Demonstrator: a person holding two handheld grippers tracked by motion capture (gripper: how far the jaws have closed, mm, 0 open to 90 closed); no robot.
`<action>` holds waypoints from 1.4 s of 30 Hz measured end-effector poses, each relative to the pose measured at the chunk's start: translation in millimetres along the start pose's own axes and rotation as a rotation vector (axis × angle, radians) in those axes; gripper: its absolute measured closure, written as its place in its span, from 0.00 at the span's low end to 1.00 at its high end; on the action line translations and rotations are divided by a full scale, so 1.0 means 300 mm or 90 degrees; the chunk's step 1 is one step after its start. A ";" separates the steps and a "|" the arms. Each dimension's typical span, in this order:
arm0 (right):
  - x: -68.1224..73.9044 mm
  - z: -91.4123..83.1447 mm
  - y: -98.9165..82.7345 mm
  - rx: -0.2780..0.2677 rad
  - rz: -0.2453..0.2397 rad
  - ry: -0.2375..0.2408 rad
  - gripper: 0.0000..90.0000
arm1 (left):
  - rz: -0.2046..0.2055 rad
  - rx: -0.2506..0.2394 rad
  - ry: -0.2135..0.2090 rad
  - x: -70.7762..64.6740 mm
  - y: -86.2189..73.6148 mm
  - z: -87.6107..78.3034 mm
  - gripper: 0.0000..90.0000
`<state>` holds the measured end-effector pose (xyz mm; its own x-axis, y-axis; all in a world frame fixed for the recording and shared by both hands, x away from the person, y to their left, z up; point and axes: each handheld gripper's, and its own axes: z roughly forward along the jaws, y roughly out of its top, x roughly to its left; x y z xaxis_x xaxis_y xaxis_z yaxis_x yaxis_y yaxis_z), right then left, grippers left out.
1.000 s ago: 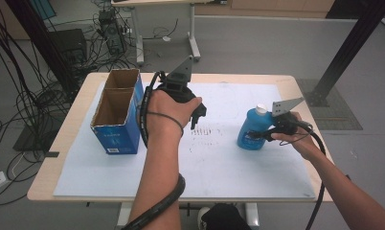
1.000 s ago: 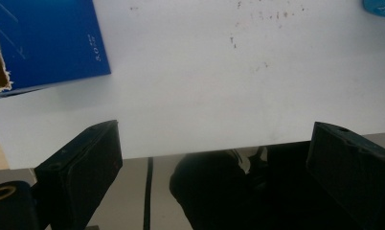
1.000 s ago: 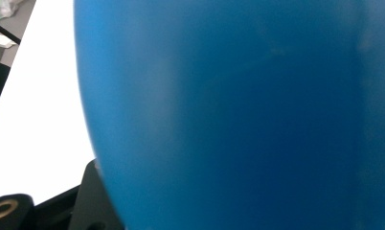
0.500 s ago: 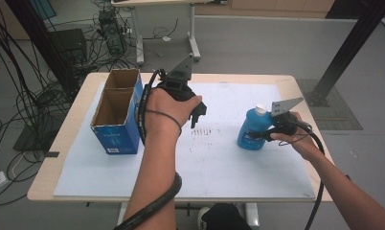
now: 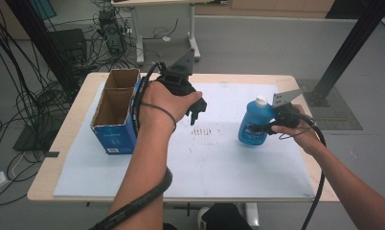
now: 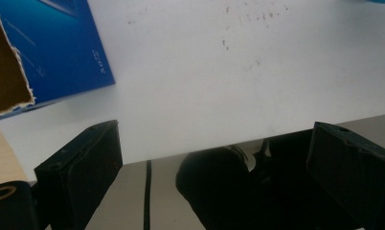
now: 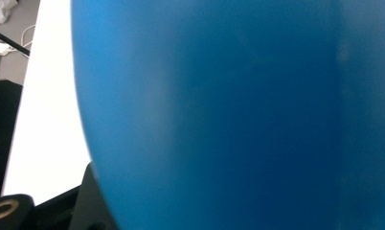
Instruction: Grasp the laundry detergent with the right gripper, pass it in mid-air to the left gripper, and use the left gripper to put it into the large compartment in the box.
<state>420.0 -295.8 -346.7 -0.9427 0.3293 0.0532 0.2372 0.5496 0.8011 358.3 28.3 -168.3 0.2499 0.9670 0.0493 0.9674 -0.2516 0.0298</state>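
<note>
- two hand-held grippers in play: my right hand-held gripper (image 5: 252, 128) clamps the blue bottle (image 5: 254, 122), upright at the bench's (image 5: 51, 158) right side.
- my left hand-held gripper (image 5: 196, 111) hangs wide and empty beside the box (image 5: 115, 125).

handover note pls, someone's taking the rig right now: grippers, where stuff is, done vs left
Right gripper: shut on the blue bottle, gripping its body from the right side; the bottle is upright with its white cap on, over the right part of the white mat.
Left gripper: open, nothing between the jaws, held above the mat's middle, next to the open blue cardboard box.
Box stands at the left of the table, two compartments, both look empty.
Done: bottle grasped.
Left: likely carry it over to the box and set it in a compartment; whether it has left the mat I can't tell.
</note>
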 end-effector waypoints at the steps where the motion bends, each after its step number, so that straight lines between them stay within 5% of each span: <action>1: 0.000 0.000 0.000 0.000 0.000 0.000 0.48 | 0.000 0.000 0.000 0.000 0.000 0.000 0.06; 9: 0.031 -0.057 0.113 0.034 0.056 0.000 0.48 | 0.061 -0.019 0.004 0.014 0.012 -0.080 0.06; 14: 0.063 -0.074 0.180 0.044 0.052 -0.009 0.48 | 0.090 -0.026 0.007 0.022 0.016 -0.110 0.06; 21: 0.101 -0.072 0.319 0.033 0.029 0.032 0.48 | 0.143 -0.034 0.013 0.037 0.029 -0.146 0.06; 27: 0.115 -0.006 0.436 0.039 -0.009 0.072 0.47 | 0.186 -0.048 0.015 0.053 0.048 -0.190 0.06; 37: 0.109 0.142 0.495 0.044 -0.052 0.108 0.48 | 0.241 -0.061 0.019 0.083 0.090 -0.233 0.06; 42: 0.126 0.219 0.536 0.031 -0.081 0.135 0.48 | 0.302 -0.072 0.045 0.083 0.114 -0.255 0.06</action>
<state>438.0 -144.5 -255.2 -0.9926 0.0900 0.0820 0.1201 0.6139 0.7801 394.4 40.8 -89.6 0.6543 0.7409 0.1514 0.7364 -0.6698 0.0955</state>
